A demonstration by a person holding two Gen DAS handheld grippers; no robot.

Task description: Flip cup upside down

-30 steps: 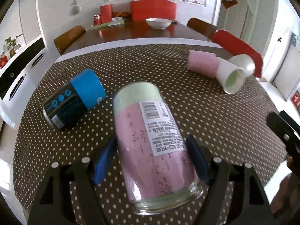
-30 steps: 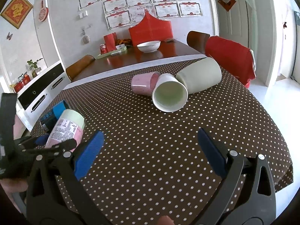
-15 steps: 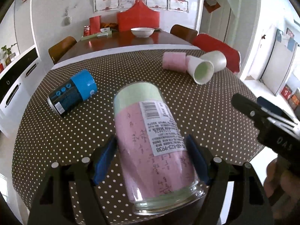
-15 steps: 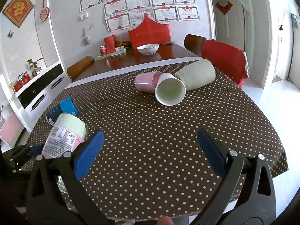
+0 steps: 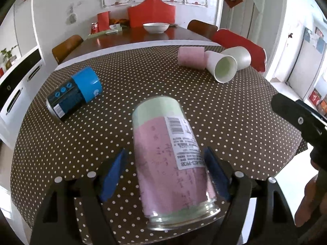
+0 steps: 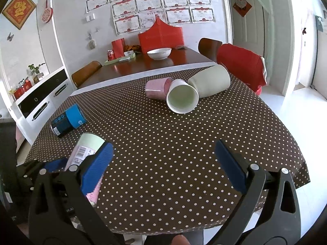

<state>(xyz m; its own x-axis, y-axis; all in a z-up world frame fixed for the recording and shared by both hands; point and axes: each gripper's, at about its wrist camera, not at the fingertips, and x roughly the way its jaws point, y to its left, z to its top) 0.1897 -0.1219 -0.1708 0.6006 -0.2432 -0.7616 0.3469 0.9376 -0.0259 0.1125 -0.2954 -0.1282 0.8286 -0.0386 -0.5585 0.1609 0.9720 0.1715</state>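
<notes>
A glass cup [image 5: 171, 159] with a pink and green sleeve and a white barcode label stands between the fingers of my left gripper [image 5: 165, 169], mouth down near the table's front edge, tilted a little. The blue pads stand slightly off its sides, so the left gripper is open. The cup also shows in the right wrist view [image 6: 85, 151], partly hidden by my finger. My right gripper [image 6: 163, 163] is open and empty above the dotted table [image 6: 163, 134].
A blue and black can [image 5: 74, 94] lies on its side at the left. A pink cup [image 5: 191, 58], a white cup [image 5: 221, 68] and a pale cup [image 5: 239, 58] lie together at the far right. A second table with a bowl [image 5: 156, 27] stands behind.
My left gripper has opened slightly, its pads now off the glass cup, which tilts a little to the left. The right gripper has pulled back toward the table's front edge.
</notes>
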